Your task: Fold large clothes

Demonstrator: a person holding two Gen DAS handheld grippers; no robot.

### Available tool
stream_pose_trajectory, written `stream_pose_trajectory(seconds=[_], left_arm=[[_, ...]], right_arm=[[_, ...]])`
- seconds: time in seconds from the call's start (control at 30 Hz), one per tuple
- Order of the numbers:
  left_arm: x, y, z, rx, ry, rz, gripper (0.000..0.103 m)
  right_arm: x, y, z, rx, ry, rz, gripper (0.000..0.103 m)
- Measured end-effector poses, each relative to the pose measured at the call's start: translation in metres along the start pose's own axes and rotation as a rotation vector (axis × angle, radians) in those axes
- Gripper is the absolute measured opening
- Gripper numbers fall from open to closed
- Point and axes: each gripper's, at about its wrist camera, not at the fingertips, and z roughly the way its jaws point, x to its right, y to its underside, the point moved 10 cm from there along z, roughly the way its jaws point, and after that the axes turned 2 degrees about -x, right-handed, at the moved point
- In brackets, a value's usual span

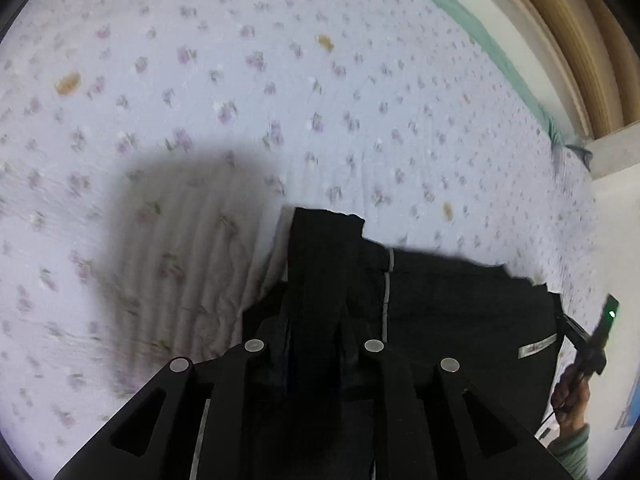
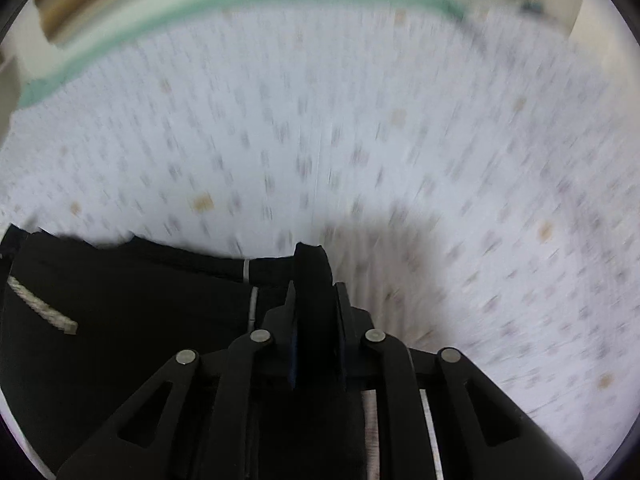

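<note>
A large black garment [image 1: 460,300] with thin white seams hangs stretched between my two grippers above the bed. My left gripper [image 1: 316,320] is shut on its left edge, with black cloth bunched between the fingers. My right gripper [image 2: 314,304] is shut on the other edge, and a fold of the black garment [image 2: 120,320] sticks up past the fingertips. In the left wrist view the right gripper [image 1: 592,340] and the hand holding it show at the far right. The garment's lower part is hidden below both views.
A bed with a pale floral sheet [image 1: 280,80] fills both views; the right wrist view of the sheet [image 2: 360,140] is motion-blurred. A green edge [image 1: 480,36] and a wooden frame [image 1: 580,40] run along the far side.
</note>
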Motion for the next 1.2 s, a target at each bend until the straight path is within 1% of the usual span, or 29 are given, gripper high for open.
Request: stream_pose_trajectory(seconds=[0.07,0.1,0.13,0.2,0.27,0.33,0.37,0.4,0.43,0.47,0.5,0.57,0.6,0.63,0.67,0.73,0.77,0.8,0.83,0.87,0.9,0.93,0.97,1.0,1.03,1.07,1.1,1.2], left_arm=[[0.004,0.0,-0.01,0.012,-0.019,0.016,0.021],[0.007,0.0,-0.017,0.01,-0.025,0.027,0.022],[0.009,0.002,-0.026,0.006,-0.031,0.047,0.025],[0.009,0.006,-0.041,0.003,-0.057,0.084,0.027],[0.008,0.012,-0.069,0.05,-0.099,0.118,0.027],[0.009,0.022,-0.101,0.106,-0.121,0.133,0.027],[0.015,0.03,-0.121,0.147,-0.128,0.148,0.027],[0.017,0.033,-0.134,0.172,-0.125,0.16,0.027],[0.028,0.044,-0.15,0.209,-0.108,0.18,0.029],[0.035,0.049,-0.16,0.226,-0.093,0.192,0.033],[0.048,0.06,-0.169,0.245,-0.07,0.209,0.036],[0.074,0.087,-0.177,0.257,-0.03,0.252,0.046],[0.082,0.096,-0.176,0.251,-0.025,0.271,0.048],[0.095,0.111,-0.169,0.234,-0.035,0.307,0.049],[0.108,0.124,-0.159,0.216,-0.055,0.344,0.05],[0.124,0.146,-0.141,0.182,-0.073,0.4,0.05],[0.131,0.154,-0.131,0.163,-0.067,0.412,0.05],[0.137,0.163,-0.117,0.13,-0.059,0.42,0.05],[0.142,0.17,-0.105,0.104,-0.053,0.417,0.05],[0.146,0.175,-0.089,0.077,-0.04,0.406,0.05],[0.147,0.177,-0.079,0.069,-0.037,0.397,0.05],[0.144,0.178,-0.063,0.065,-0.055,0.381,0.049],[0.14,0.179,-0.048,0.049,-0.086,0.375,0.051],[0.133,0.183,-0.026,0.001,-0.114,0.373,0.052],[0.126,0.186,-0.002,-0.051,-0.141,0.369,0.053],[0.123,0.186,0.008,-0.062,-0.148,0.359,0.053],[0.121,0.184,0.013,-0.065,-0.145,0.349,0.053],[0.118,0.18,0.011,-0.077,-0.118,0.313,0.053]], right_arm=[[-0.001,0.002,-0.005,0.012,0.075,-0.039,0.032],[-0.004,0.001,-0.012,0.023,0.123,-0.079,0.034],[-0.011,0.001,-0.027,0.058,0.206,-0.16,0.036],[-0.023,0.003,-0.056,0.126,0.318,-0.276,0.045],[-0.035,0.009,-0.082,0.171,0.341,-0.331,0.059],[-0.045,0.018,-0.114,0.221,0.324,-0.353,0.062],[-0.048,0.023,-0.127,0.242,0.324,-0.35,0.062],[-0.053,0.028,-0.138,0.26,0.32,-0.339,0.064],[-0.059,0.034,-0.149,0.272,0.287,-0.319,0.069],[-0.07,0.044,-0.159,0.275,0.216,-0.295,0.077],[-0.078,0.051,-0.165,0.275,0.157,-0.275,0.08],[-0.096,0.068,-0.178,0.276,0.043,-0.233,0.088],[-0.102,0.075,-0.182,0.273,0.014,-0.217,0.09],[-0.11,0.084,-0.183,0.261,0.0,-0.203,0.094],[-0.113,0.09,-0.181,0.249,0.003,-0.197,0.096],[-0.119,0.103,-0.168,0.195,0.004,-0.163,0.096],[-0.121,0.11,-0.16,0.159,-0.022,-0.13,0.096],[-0.126,0.118,-0.153,0.12,-0.079,-0.089,0.096],[-0.133,0.13,-0.139,0.061,-0.188,-0.033,0.096],[-0.135,0.136,-0.131,0.034,-0.221,-0.012,0.096],[-0.134,0.141,-0.122,0.018,-0.213,0.002,0.096],[-0.129,0.148,-0.106,0.001,-0.147,0.012,0.096],[-0.126,0.152,-0.093,-0.018,-0.102,0.007,0.096],[-0.125,0.157,-0.08,-0.04,-0.078,-0.002,0.095],[-0.127,0.163,-0.066,-0.068,-0.078,-0.013,0.097],[-0.128,0.169,-0.053,-0.091,-0.078,-0.013,0.098],[-0.129,0.17,-0.047,-0.086,-0.064,-0.015,0.098],[-0.133,0.166,-0.045,-0.062,-0.027,-0.032,0.101]])
